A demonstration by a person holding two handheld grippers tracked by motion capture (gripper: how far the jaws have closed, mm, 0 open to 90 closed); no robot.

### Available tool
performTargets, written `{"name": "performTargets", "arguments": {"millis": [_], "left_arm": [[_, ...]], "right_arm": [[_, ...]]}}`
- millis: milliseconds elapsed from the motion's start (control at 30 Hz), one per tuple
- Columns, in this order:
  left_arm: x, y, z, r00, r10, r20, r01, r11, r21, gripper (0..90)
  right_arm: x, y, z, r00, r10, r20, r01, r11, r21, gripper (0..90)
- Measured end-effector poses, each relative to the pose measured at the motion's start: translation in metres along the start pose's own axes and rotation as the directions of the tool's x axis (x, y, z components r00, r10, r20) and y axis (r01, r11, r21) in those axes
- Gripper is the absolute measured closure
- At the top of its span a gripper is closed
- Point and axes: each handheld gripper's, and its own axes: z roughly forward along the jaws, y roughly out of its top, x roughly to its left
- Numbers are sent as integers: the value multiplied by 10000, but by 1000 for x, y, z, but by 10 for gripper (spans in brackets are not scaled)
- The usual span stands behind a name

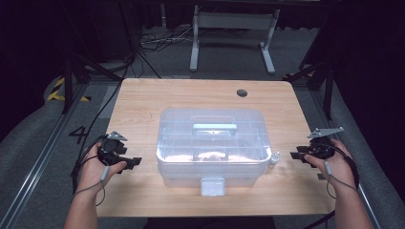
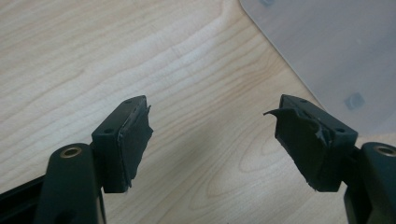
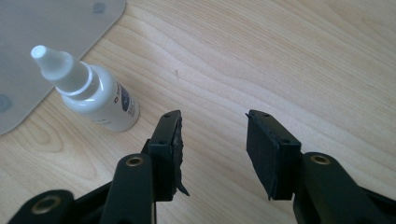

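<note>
Dropper bottle [image 3: 95, 95] just beside open right claw [image 3: 214, 149]

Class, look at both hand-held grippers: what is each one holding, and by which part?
Nothing is held. The left hand-held gripper and right hand-held gripper are both open over bare table.

This looked like a lab set up for recording: a lone wooden table [image 1: 143, 100] stood on grey carpet, ringed by dark curtains, with metal rails [image 1: 33, 167] along the floor, hazard tape [image 1: 56, 88], loose cables [image 1: 157, 40] trailing behind, and a white desk frame [image 1: 231, 28] beyond it
</note>
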Motion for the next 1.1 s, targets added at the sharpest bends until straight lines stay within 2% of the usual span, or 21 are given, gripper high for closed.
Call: {"name": "performTargets", "arguments": {"millis": [100,233,267,300,367,433,533,567,700,767,833,900,1100], "left_arm": [[-2,3,-3,9995,274,154,-275,9996,86,289],[-6,7,-7,9983,448,361,-454,9988,169,374],[-8,9,-8,9980,384,501,-393,9991,168,374],[-8,9,-9,9981,116,611,-129,9997,211,371],[-9,10,-10,9992,-31,402,18,9995,316,350],[-8,9,-10,9987,-251,446,249,9997,50,313],[-10,10,-13,9997,227,64,-225,9990,-385,304],[-10,10,-13,9997,227,64,-225,9990,-385,311],[-13,11,-18,9977,477,476,-453,9977,-499,328],[-13,11,-19,9972,362,659,-330,9982,-493,335],[-13,10,-20,9939,431,1018,-395,9985,-368,337],[-14,10,-23,9921,515,1140,-473,9981,-390,357],[-22,16,-35,9936,816,782,-781,9958,-473,385]], "right_arm": [[0,-1,-4,9997,-61,240,61,10000,-5,532],[1,1,-6,9998,-36,169,36,10000,-10,515],[2,1,-6,9998,-28,197,28,10000,17,509],[3,1,-7,9998,44,206,-46,10000,74,501],[4,2,-8,9996,17,294,-19,10000,56,491],[4,1,-10,9995,28,301,-28,10000,-3,490],[5,2,-13,9996,36,263,-32,9999,-153,497],[5,2,-13,9996,36,263,-32,9999,-153,497],[5,3,-15,9999,34,150,-30,9997,-242,511],[6,4,-16,10000,19,81,-17,9998,-194,511],[7,5,-16,10000,-68,14,68,9997,-232,510],[8,5,-16,10000,-80,-8,80,9997,-226,509],[9,5,-15,9999,-97,90,99,9997,-225,511]]}}
